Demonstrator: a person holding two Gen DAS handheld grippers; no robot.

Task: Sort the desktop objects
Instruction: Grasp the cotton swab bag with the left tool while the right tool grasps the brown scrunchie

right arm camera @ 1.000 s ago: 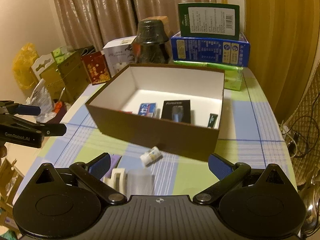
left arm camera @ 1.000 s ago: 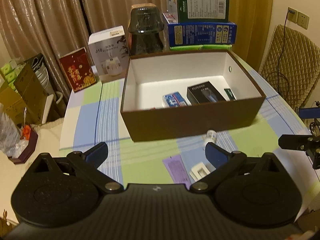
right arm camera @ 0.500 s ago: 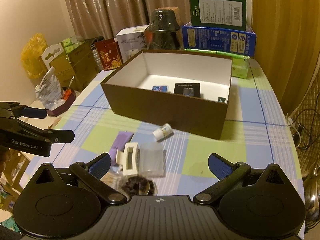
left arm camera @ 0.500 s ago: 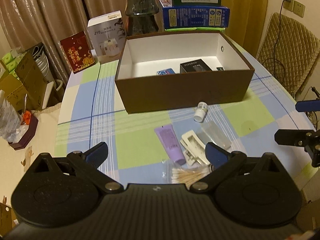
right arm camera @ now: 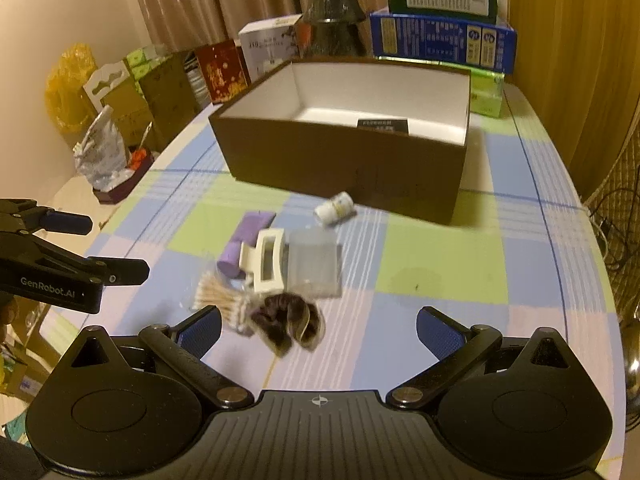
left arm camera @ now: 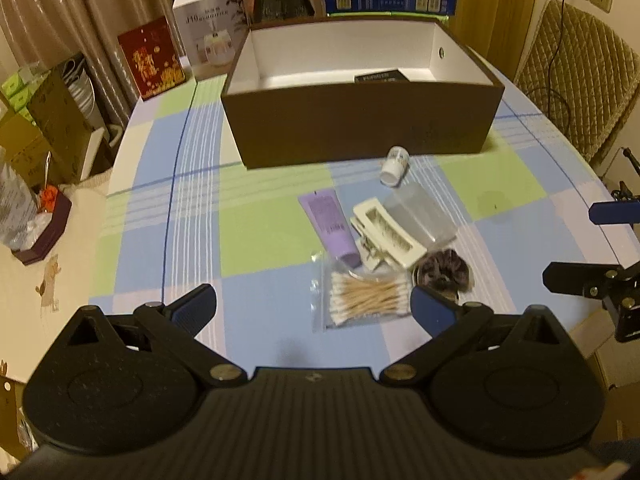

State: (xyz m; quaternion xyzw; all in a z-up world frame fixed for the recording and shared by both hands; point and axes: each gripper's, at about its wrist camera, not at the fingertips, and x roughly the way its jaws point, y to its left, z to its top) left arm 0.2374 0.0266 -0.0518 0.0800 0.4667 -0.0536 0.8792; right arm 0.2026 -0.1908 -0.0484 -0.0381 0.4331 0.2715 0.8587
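The left gripper [left arm camera: 314, 308] hangs above the near edge of the table [left arm camera: 152, 208], jaws spread wide and empty. Just ahead of it lies a loose cluster: a bag of cotton swabs [left arm camera: 362, 296] nearest, a purple tube [left arm camera: 328, 222] beyond it, a white hair clip [left arm camera: 386, 230] leaning against the tube and a clear case [left arm camera: 420, 212], and a dark scrunchie [left arm camera: 442, 272] to the right. A small white bottle [left arm camera: 394, 164] lies on its side, just short of the brown box [left arm camera: 360, 120], which already holds a black carton [left arm camera: 380, 77]. The right gripper [right arm camera: 318, 330] is likewise wide open with nothing in it, poised over the scrunchie [right arm camera: 290, 322]. This looks like the approach before a pick. The next move probably calls for dropping one gripper onto a single item without snagging its neighbours; the scrunchie or swabs [right arm camera: 218, 300] are closest, and the pile is tight.
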